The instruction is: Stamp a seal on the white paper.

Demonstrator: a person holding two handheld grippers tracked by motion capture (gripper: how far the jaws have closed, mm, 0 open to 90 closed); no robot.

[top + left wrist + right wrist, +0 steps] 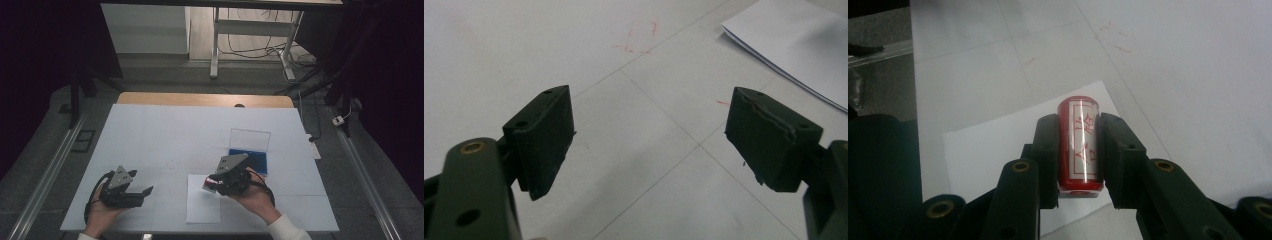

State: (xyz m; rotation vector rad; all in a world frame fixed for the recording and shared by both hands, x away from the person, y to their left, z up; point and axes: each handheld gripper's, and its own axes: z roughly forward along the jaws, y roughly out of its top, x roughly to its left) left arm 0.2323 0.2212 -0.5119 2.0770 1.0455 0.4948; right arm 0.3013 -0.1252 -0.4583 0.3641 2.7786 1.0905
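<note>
From the high view we see the right gripper (212, 184) over the sheet of paper (202, 207) near the table's (150, 130) front edge, its red stamp (209, 185) small and half hidden, the blue ink pad case (249, 157) (clear lid raised) just behind, while the left gripper (142, 192) rests well apart on open white surface. In the left gripper view, our jaws stand wide with nothing between them, bare table ahead and the paper's corner (794, 45) cut off at the upper right. In the right gripper view, our jaws clamp the red stamp (1079, 142) on both sides above the paper (993, 150), its lower end hidden.
</note>
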